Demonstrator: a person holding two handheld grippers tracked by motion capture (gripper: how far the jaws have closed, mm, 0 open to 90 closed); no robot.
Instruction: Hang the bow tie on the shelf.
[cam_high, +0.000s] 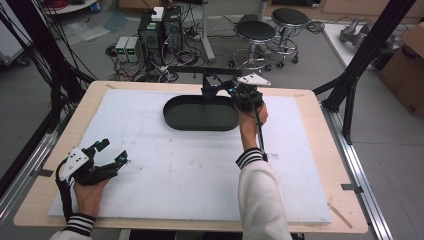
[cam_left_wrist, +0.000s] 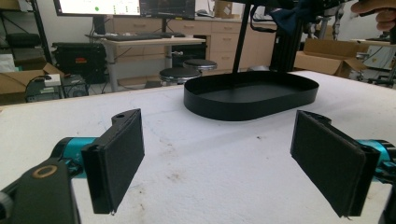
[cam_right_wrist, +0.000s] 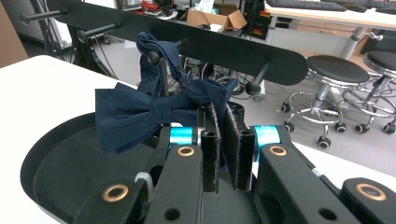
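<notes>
Right gripper (cam_right_wrist: 223, 140) up at the far side of the table, jaws squeezed tight on one end of a dark blue cloth bow tie (cam_right_wrist: 140, 114). Bow tie held in the air just above the black oval tray (cam_high: 200, 117), its strap looped over a knobbed peg on the long black bar rack (cam_right_wrist: 196, 44) behind. Left gripper (cam_left_wrist: 219, 163) low over the white foam board (cam_high: 190, 170) near the table's close left corner, jaws spread wide, nothing between them. Round black stools (cam_high: 256, 31) on the floor behind the wooden table (cam_high: 320, 130).

The bow tie's (cam_right_wrist: 140, 114) right wing is hidden between the jaws.
</notes>
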